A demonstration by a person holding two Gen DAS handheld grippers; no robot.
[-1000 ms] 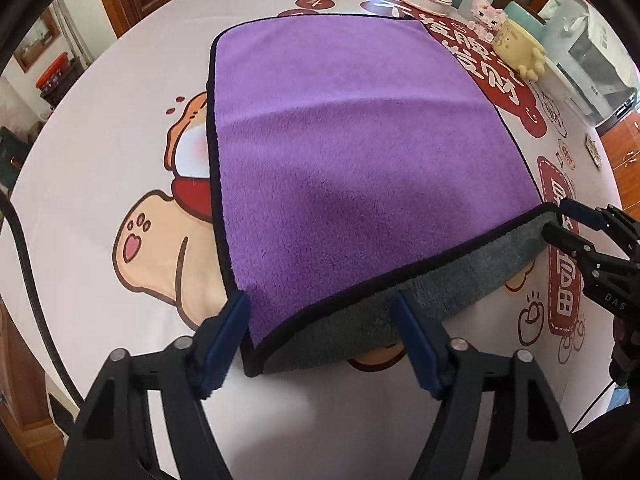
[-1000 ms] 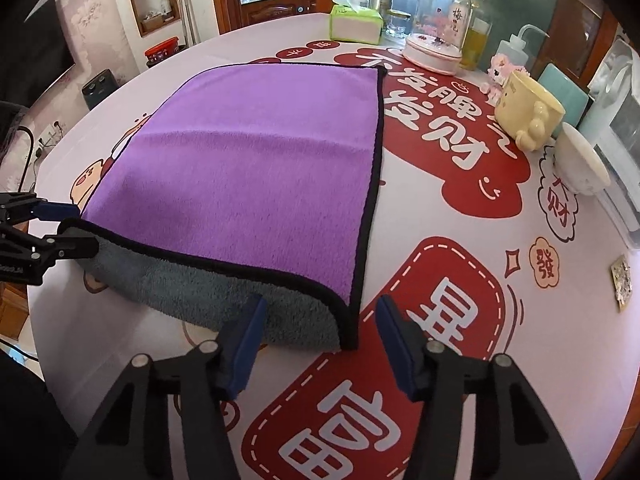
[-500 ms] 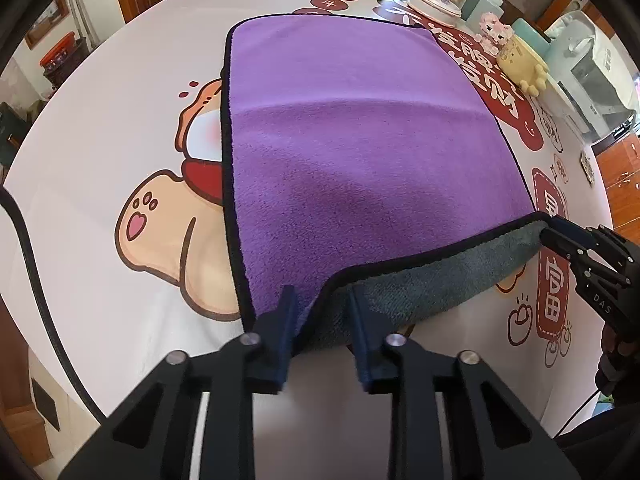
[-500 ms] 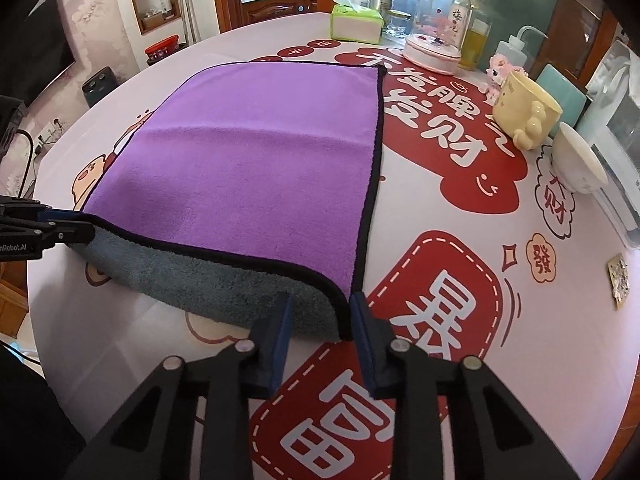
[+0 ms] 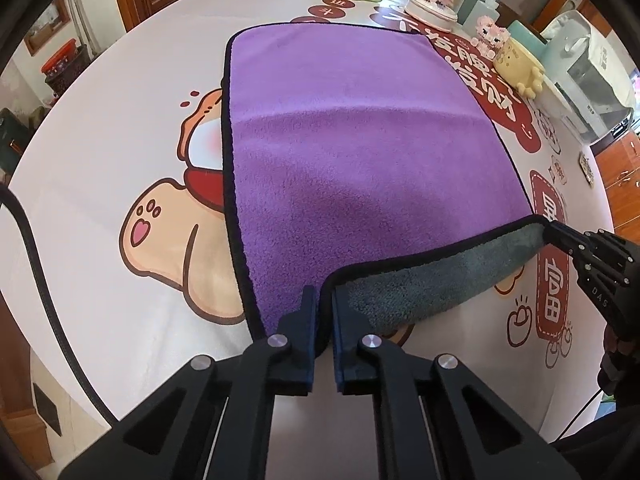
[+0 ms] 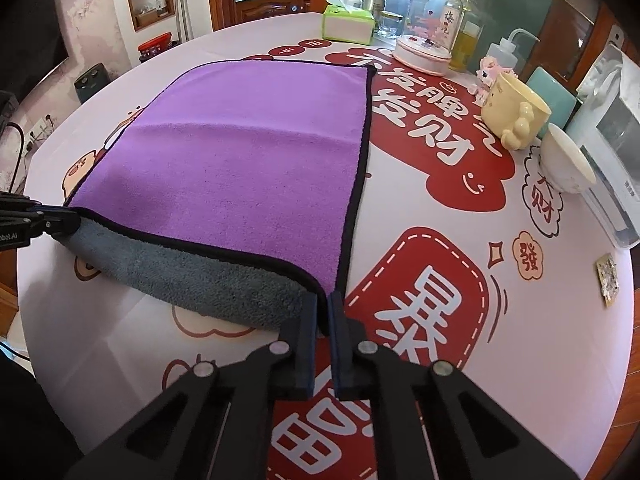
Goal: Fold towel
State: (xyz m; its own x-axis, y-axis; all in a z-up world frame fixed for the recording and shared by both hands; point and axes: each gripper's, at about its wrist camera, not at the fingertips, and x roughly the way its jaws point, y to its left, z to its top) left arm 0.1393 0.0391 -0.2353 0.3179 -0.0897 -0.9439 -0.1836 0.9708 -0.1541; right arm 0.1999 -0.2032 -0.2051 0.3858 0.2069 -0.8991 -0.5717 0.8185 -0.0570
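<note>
A purple towel (image 5: 360,152) with black trim and a grey underside lies on the round table; it also shows in the right wrist view (image 6: 248,168). Its near edge is lifted off the table, showing the grey side (image 5: 432,280). My left gripper (image 5: 322,300) is shut on the towel's near left corner. My right gripper (image 6: 323,306) is shut on the near right corner. Each gripper shows in the other's view, the right one (image 5: 576,240) and the left one (image 6: 44,220), at opposite ends of the raised edge.
The tablecloth (image 6: 440,280) has red and cartoon prints. At the far right stand a yellow mug (image 6: 514,114), a white bowl (image 6: 568,164), a tissue box (image 6: 348,24), a round lidded dish (image 6: 420,54) and bottles. A black cable (image 5: 36,264) hangs at the left.
Both grippers went from open around the towel's near corners to shut on them. The near edge has risen a little off the table.
</note>
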